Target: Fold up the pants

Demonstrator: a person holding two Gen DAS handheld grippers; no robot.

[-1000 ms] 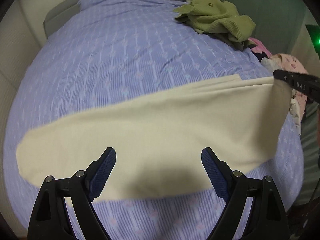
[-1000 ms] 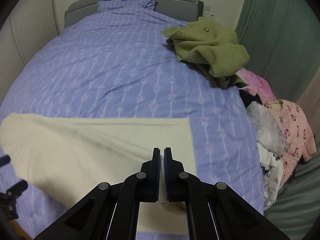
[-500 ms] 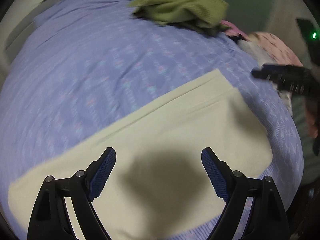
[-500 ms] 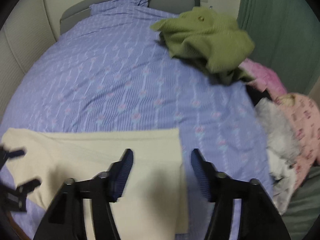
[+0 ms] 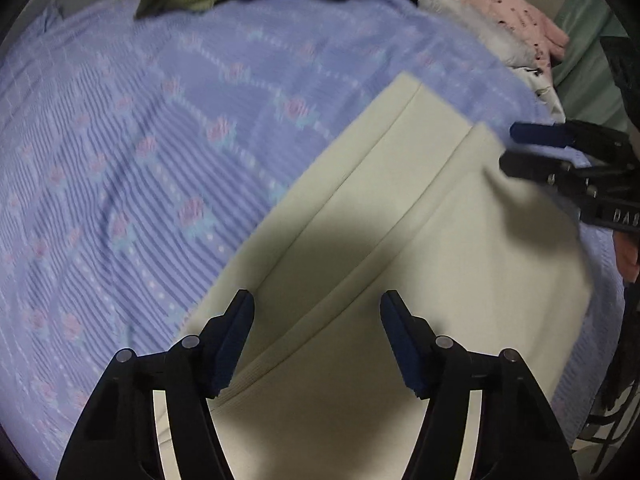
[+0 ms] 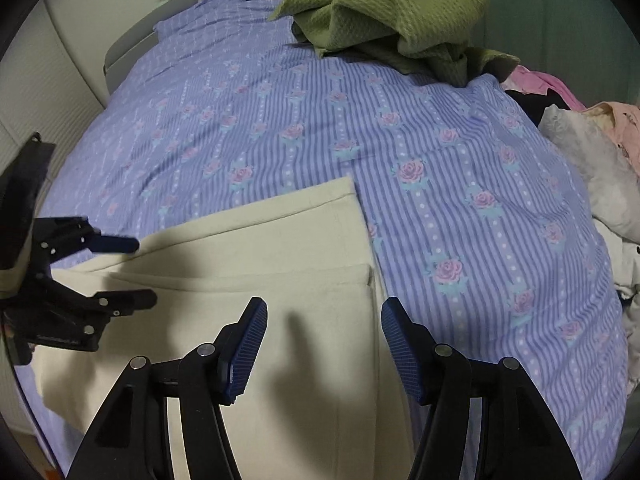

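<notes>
Lavender striped bedspread with pink roses [image 6: 460,168] covers the whole bed. Cream folded pants [image 6: 280,272] lie flat on its near side, their layered edges stepped one above another. A rumpled olive-green knitted garment [image 6: 400,12] sits near the headboard, and a heap of pink and white clothes [image 6: 592,148] crowds the bed's right edge. The black left gripper with blue pads [image 5: 316,344] hovers above the pants, released and holding nothing. The matching right gripper [image 6: 324,344] hangs spread wide over the cloth's right edge, also empty.
</notes>
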